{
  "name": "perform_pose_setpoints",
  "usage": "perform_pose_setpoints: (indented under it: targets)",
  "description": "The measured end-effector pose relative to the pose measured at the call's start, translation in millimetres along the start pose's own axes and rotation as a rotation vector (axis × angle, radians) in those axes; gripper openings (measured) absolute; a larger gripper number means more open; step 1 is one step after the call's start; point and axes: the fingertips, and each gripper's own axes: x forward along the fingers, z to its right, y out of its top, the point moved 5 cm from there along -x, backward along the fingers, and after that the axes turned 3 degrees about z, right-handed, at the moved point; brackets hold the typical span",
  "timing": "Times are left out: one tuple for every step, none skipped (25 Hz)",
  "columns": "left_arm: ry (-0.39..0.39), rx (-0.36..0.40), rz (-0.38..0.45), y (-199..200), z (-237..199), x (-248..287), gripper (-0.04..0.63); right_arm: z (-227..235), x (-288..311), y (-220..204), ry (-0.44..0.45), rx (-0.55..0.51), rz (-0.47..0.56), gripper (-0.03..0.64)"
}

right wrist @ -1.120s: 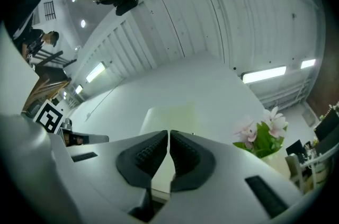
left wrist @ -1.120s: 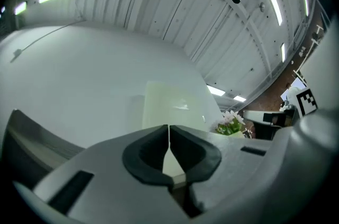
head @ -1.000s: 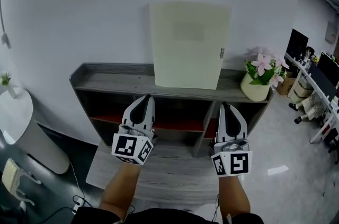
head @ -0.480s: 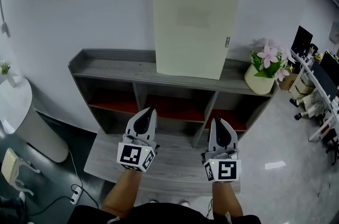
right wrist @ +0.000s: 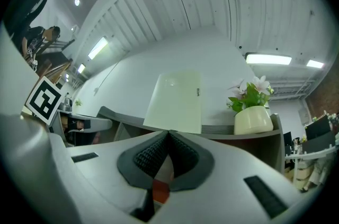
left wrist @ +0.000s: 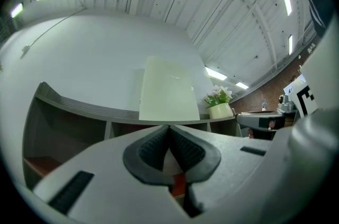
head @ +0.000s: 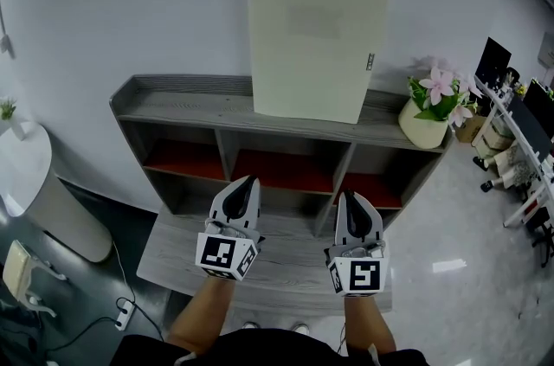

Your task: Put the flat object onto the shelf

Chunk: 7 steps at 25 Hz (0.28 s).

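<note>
Left gripper point(head: 248, 183) and right gripper point(head: 351, 198) hang side by side nearest to us, each with its jaws pressed together on nothing, tips pointing toward the shelf point(head: 182, 109). Both hover over the low grey platform point(head: 286, 256) at the foot of the unit, well apart from the flat object point(head: 316, 44). That pale cream panel stands on its lower edge on the shelf's top board, nearly upright against the white wall point(head: 130, 1), so we judge the placement done. What worries us from here is the stance: a thin panel resting on one edge against a smooth wall could slide out at the base or tip forward if the shelf is bumped or a gripper brushes it. Its right edge also sits near the cream flower pot point(head: 421, 124), which a falling panel might strike. The top board is grey wood grain and otherwise bare; beneath it run three open compartments with red floors point(head: 281, 171). Left of the unit a white rounded stand point(head: 35, 200) carries a small green plant, with cables on the dark floor beside it. Far right, over a glossy pale floor point(head: 459, 208), office desks point(head: 519, 139) hold dark monitors.
</note>
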Motion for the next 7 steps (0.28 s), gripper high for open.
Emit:
perform_pose_setpoints:
  targets:
    - [0.001,-0.001,-0.001,-0.6,0.2,0.2,0.008,-0.5,0.0,-1.0,0.002,0.001,-0.002,0.023]
    - [0.001,-0.003,-0.002,-1.4,0.4,0.6,0.008,-1.0,0.1,-2.1,0.004,0.002,-0.004,0.023]
    - [0.0,-0.003,-0.003,-1.9,0.6,1.1,0.008,-1.5,0.3,-3.1,0.005,0.001,-0.007,0.023]
    - [-0.003,-0.003,-0.004,-2.2,0.9,1.8,0.008,-1.8,0.5,-3.7,0.006,0.0,-0.009,0.023]
    - [-0.004,-0.002,-0.006,-2.5,1.1,2.4,0.008,-2.1,0.7,-4.1,0.007,-0.002,-0.01,0.023]
    - [-0.005,-0.002,-0.008,-2.9,1.3,2.9,0.008,-2.2,1.0,-4.2,0.008,-0.004,-0.011,0.023]
    - [-0.006,-0.002,-0.01,-3.3,1.5,3.3,0.008,-2.3,1.3,-4.3,0.008,-0.006,-0.011,0.023]
